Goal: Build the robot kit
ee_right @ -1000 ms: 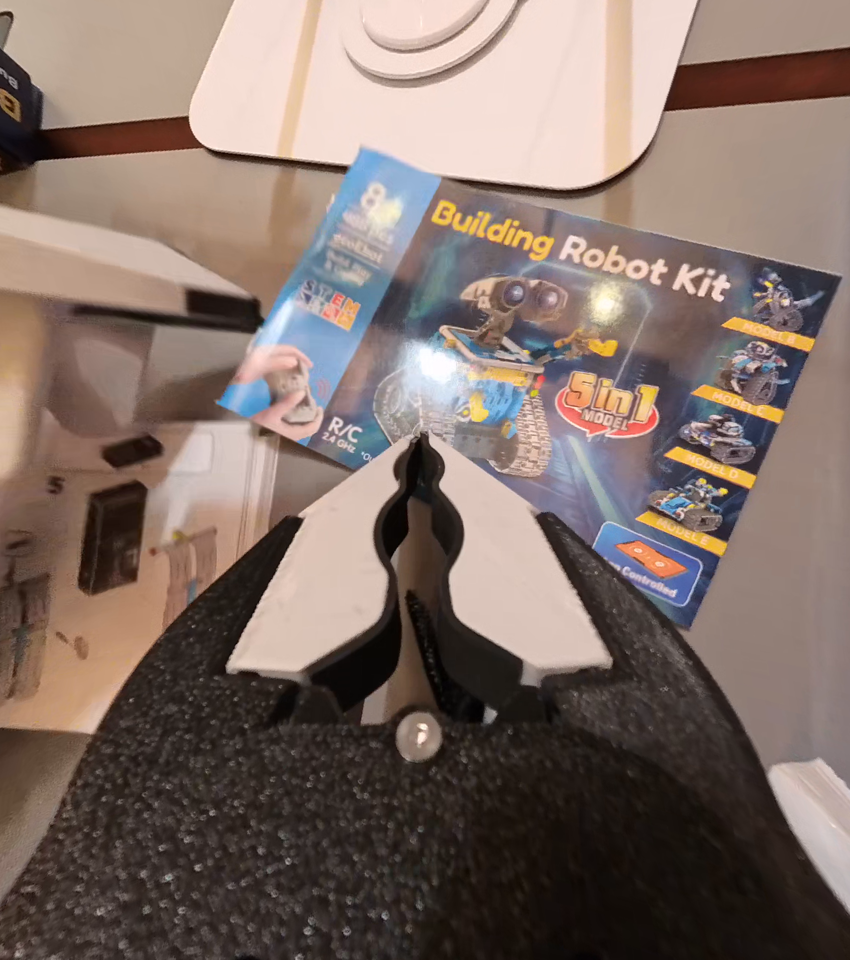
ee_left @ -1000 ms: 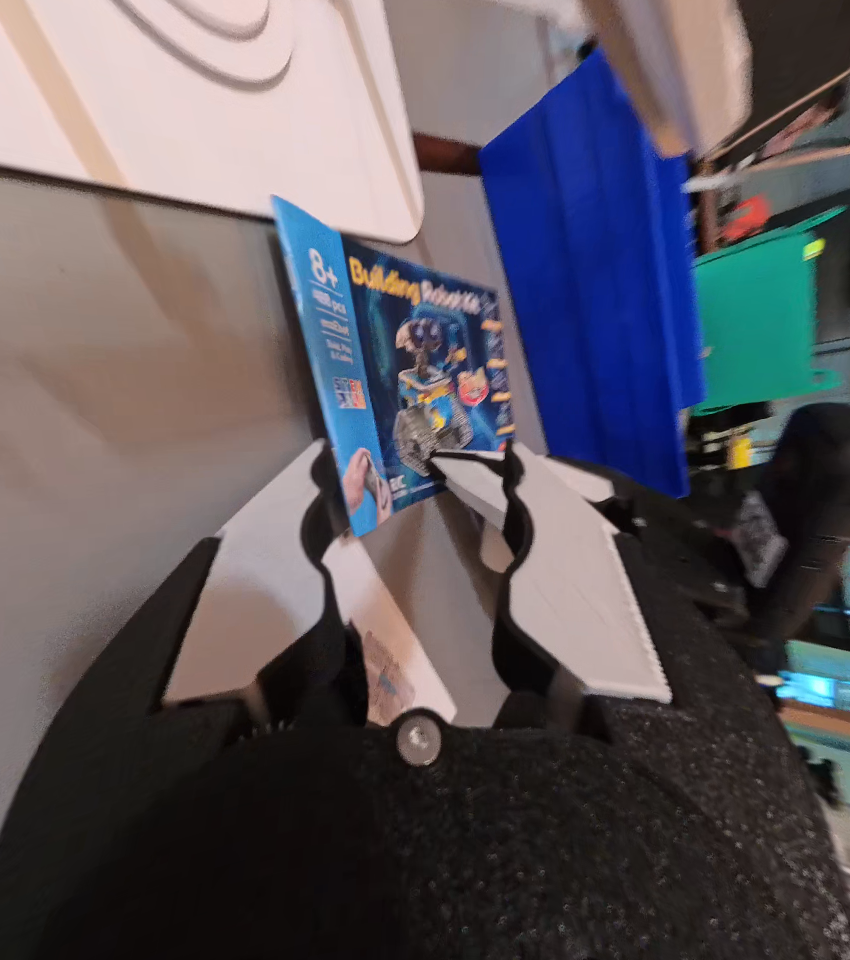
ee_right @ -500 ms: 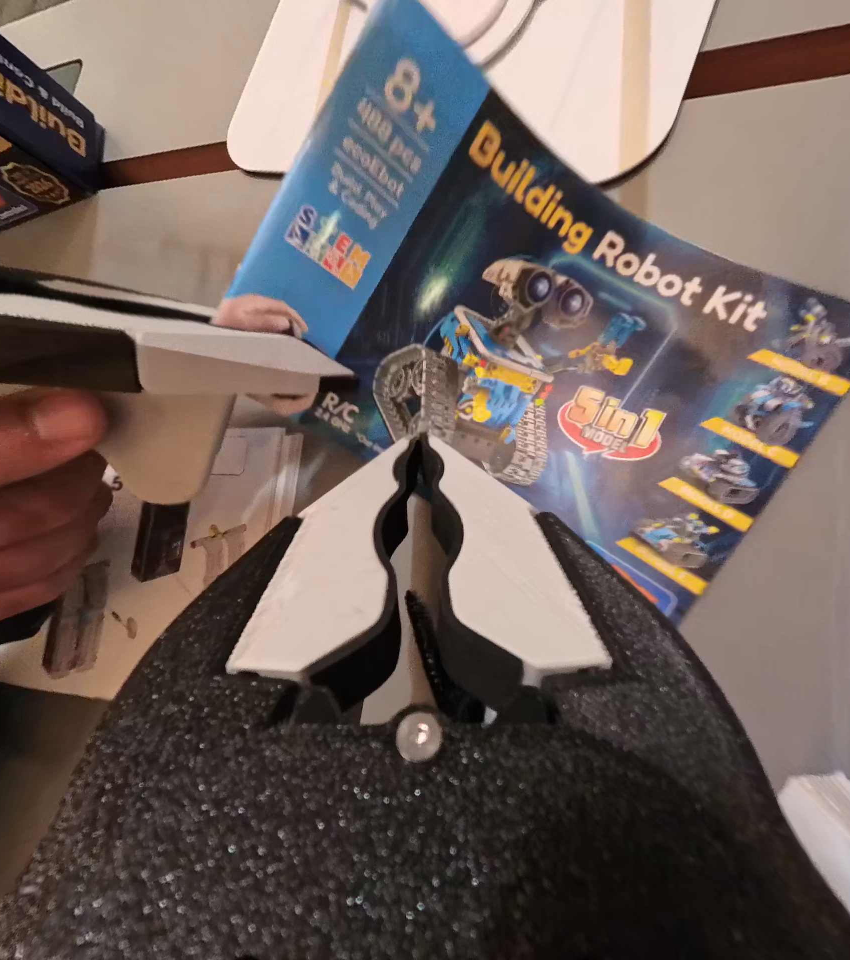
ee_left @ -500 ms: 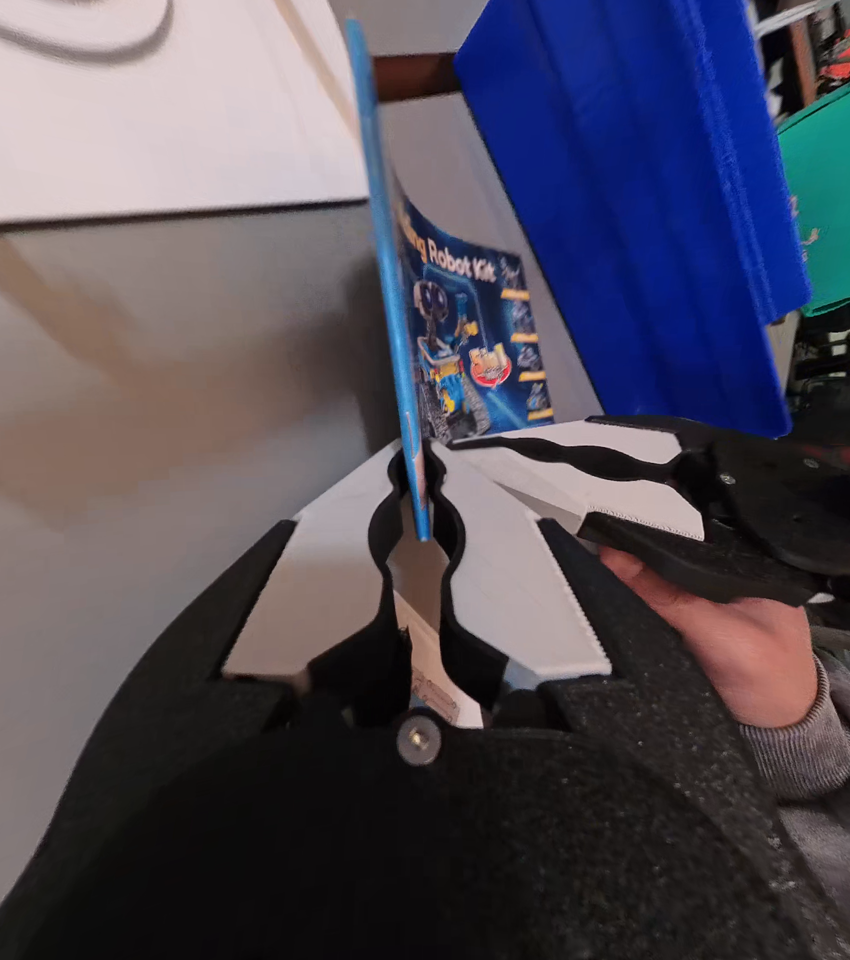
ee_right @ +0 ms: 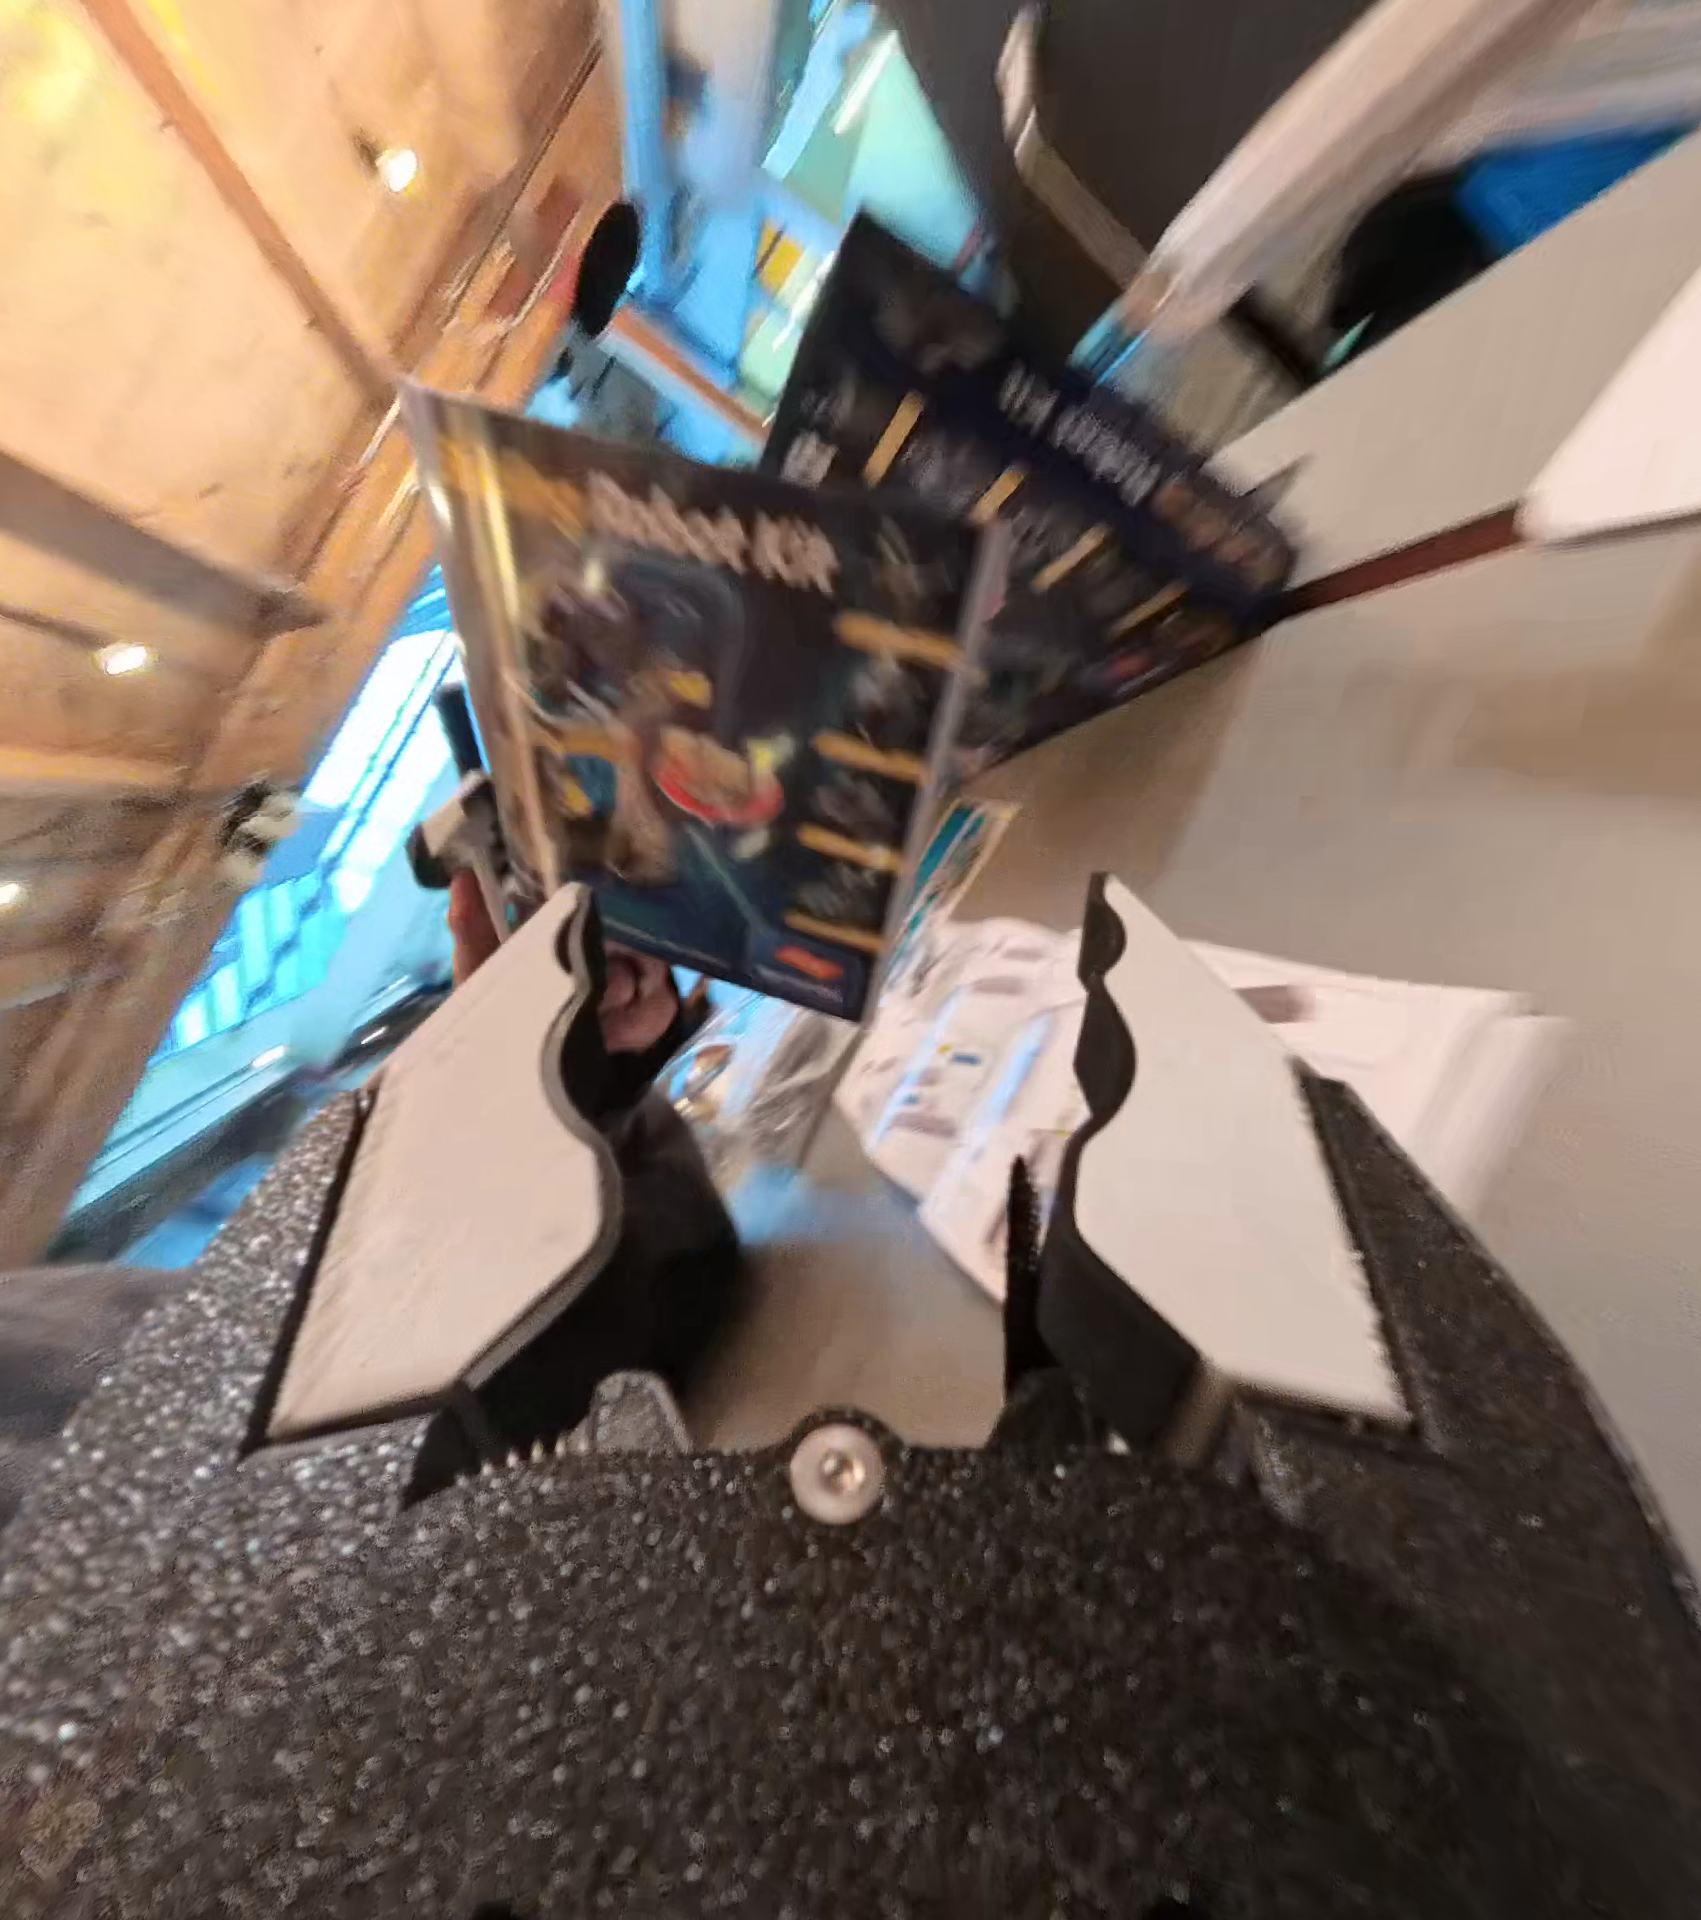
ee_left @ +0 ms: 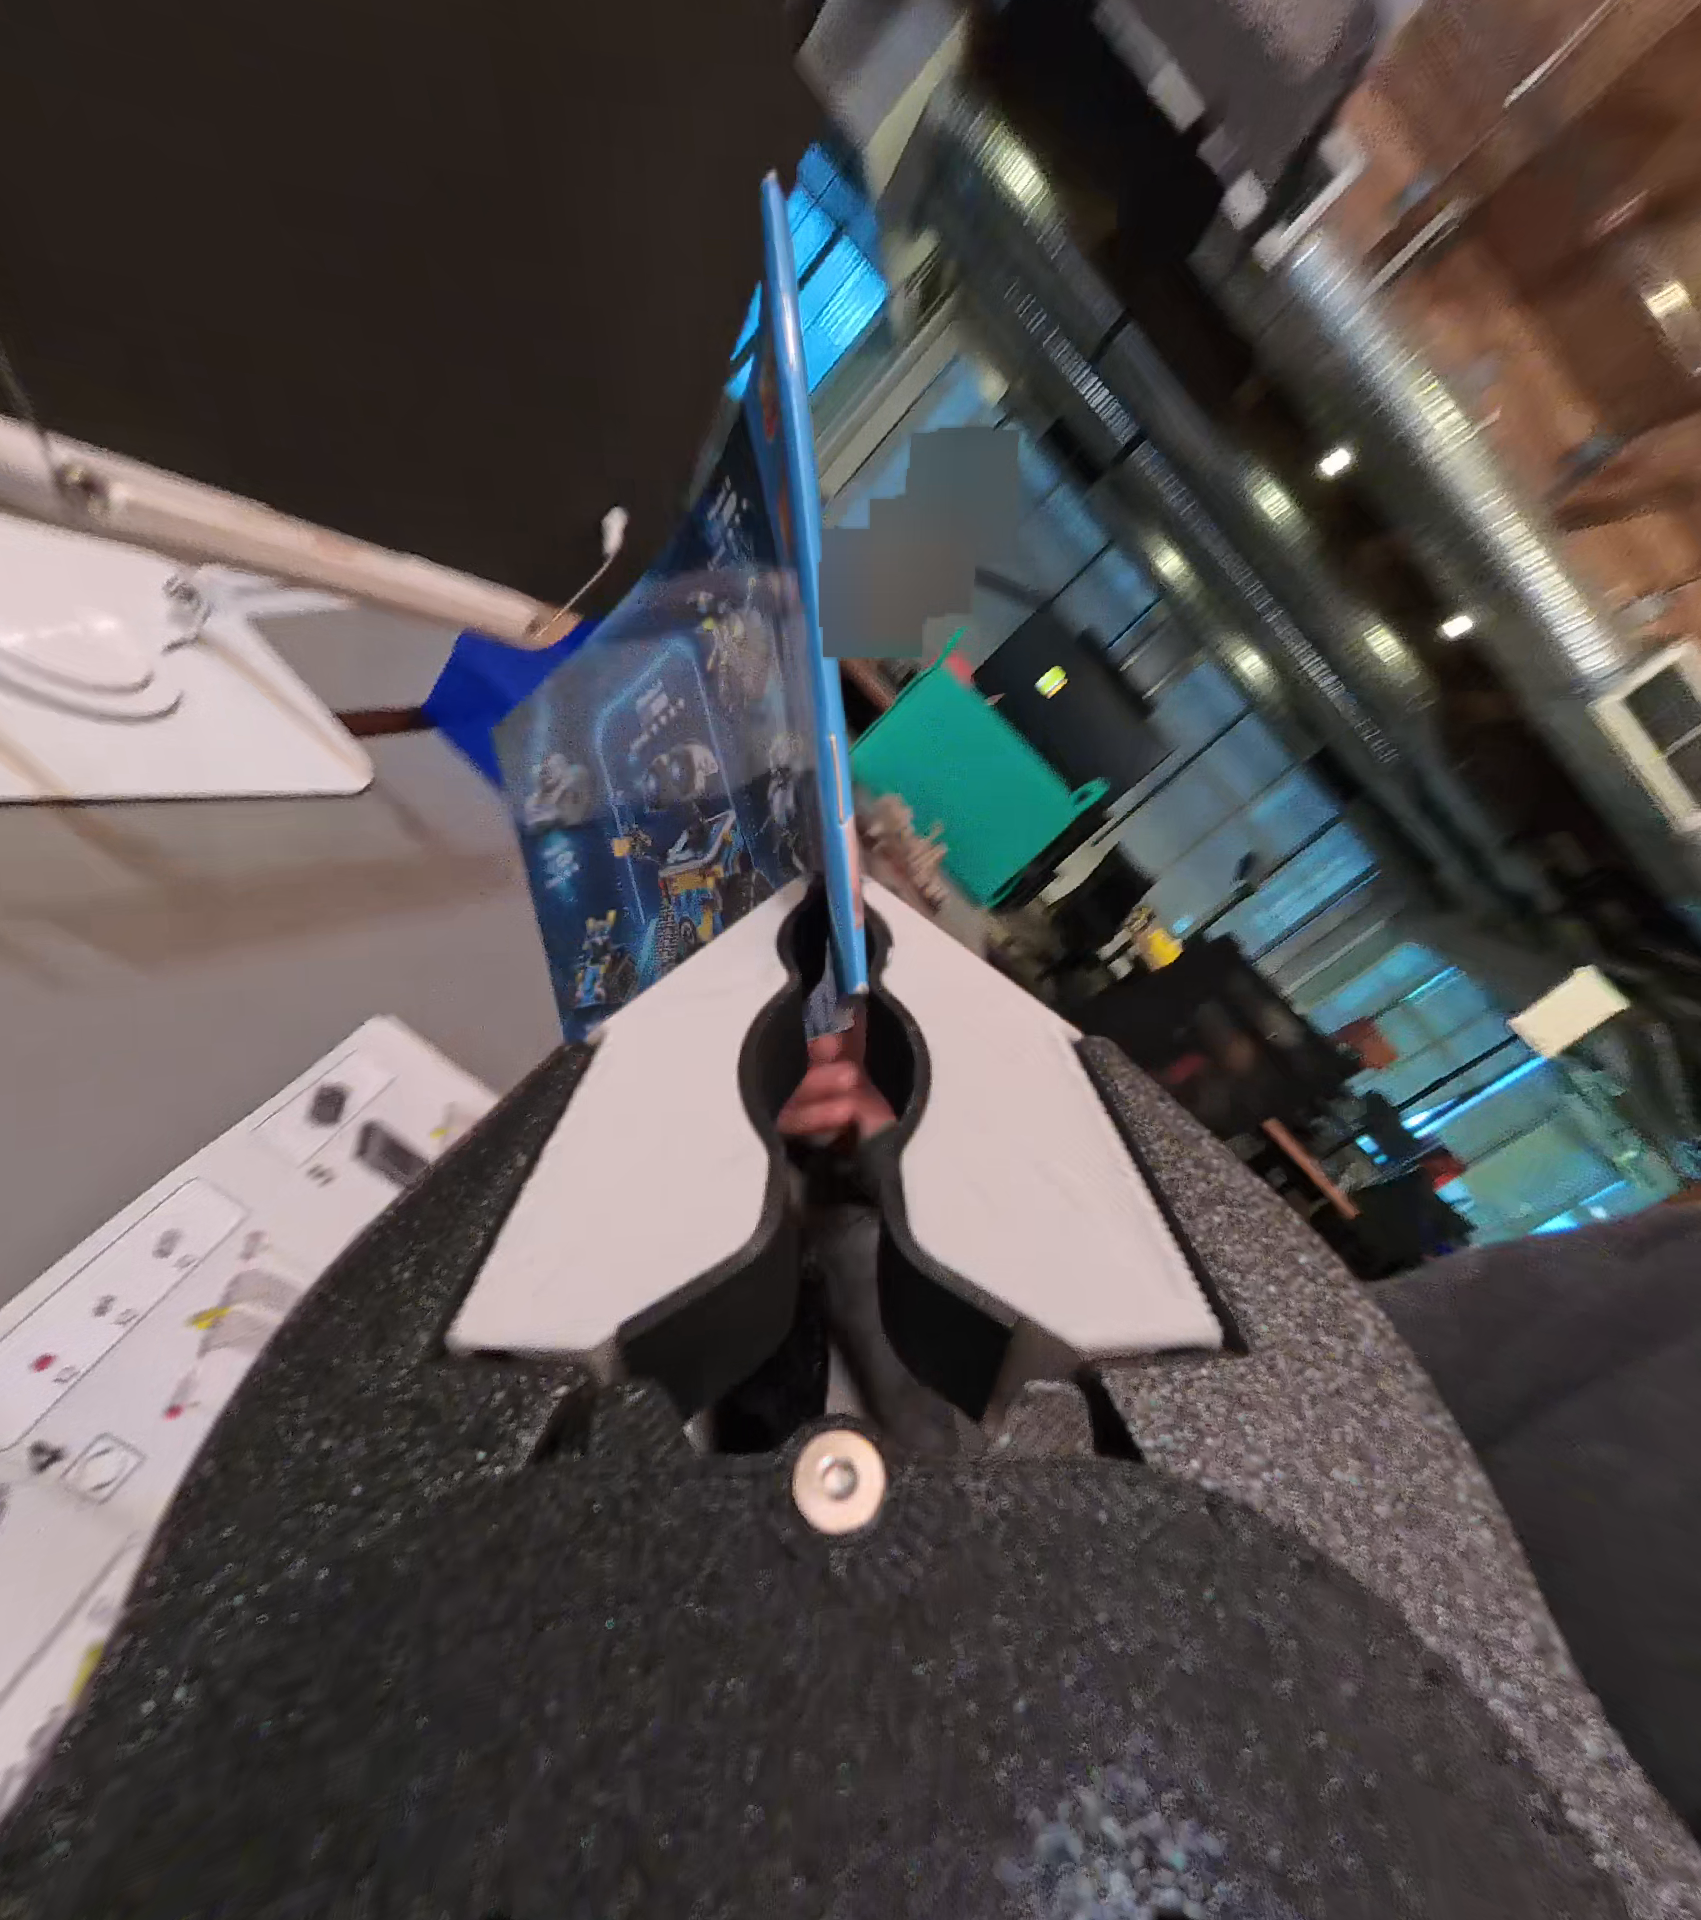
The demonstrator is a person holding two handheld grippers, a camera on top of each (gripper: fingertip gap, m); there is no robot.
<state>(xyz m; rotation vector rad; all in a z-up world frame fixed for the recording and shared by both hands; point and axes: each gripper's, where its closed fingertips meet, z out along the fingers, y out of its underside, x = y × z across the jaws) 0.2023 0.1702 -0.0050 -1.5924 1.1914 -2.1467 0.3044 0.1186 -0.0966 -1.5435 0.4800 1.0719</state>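
Observation:
A glossy blue booklet (ee_left: 659, 790) with a toy robot on its cover is held up off the grey table (ee_left: 181, 935). My left gripper (ee_left: 841, 920) is shut on the booklet's lower edge, which I see edge-on, standing upright between the tips. My right gripper (ee_right: 841, 902) is open and empty, with its jaws wide apart just in front of the booklet (ee_right: 721, 707) and not touching it. The left gripper (ee_right: 461, 831) shows small beyond the booklet's left edge in the right wrist view. The picture is blurred by motion.
White instruction sheets (ee_left: 98, 1299) lie flat on the table; they also show in the right wrist view (ee_right: 1085, 1039). A white board (ee_left: 98, 686) lies farther back. A dark printed box (ee_right: 1054, 499) stands on the table behind the booklet. A dark sleeve (ee_left: 1604, 1455) is at the right.
My left gripper closed on the booklet and raised it upright off the table. My right gripper, shut on the booklet before, has let go and opened. Both views swung upward.

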